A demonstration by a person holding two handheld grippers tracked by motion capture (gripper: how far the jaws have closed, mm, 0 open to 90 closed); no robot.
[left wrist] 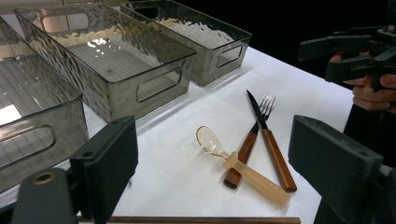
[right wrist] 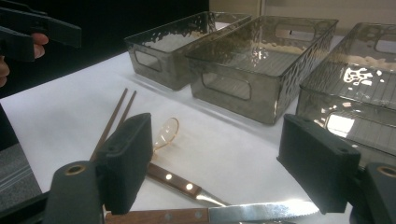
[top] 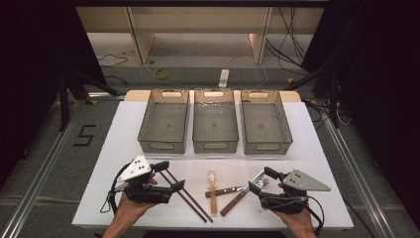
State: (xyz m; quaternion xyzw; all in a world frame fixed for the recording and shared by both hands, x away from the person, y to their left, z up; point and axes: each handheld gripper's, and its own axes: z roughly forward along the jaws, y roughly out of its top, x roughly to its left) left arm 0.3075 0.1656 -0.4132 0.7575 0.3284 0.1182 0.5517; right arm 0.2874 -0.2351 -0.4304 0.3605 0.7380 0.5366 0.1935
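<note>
A pair of dark brown chopsticks (top: 190, 201) lies at the front left of the white table (top: 124, 134), running under my open left gripper (top: 170, 175). A clear amber spoon (top: 213, 191) lies mid-front. A wooden-handled fork (top: 225, 191) and knife (top: 234, 203) lie crossed to its right. My right gripper (top: 262, 180) is open just over the knife blade and fork tines. In the left gripper view, the left gripper (left wrist: 218, 149) faces the spoon (left wrist: 243, 170), fork (left wrist: 243, 154) and knife (left wrist: 273, 154). In the right gripper view, the knife (right wrist: 210, 215) lies low between the jaws of the right gripper (right wrist: 219, 158).
Three smoky translucent bins stand side by side at the back of the table: left (top: 163, 144), middle (top: 215, 145), right (top: 267, 146). All look empty. The front edge of the table is close behind both hands. Cables and a power strip lie on the floor beyond.
</note>
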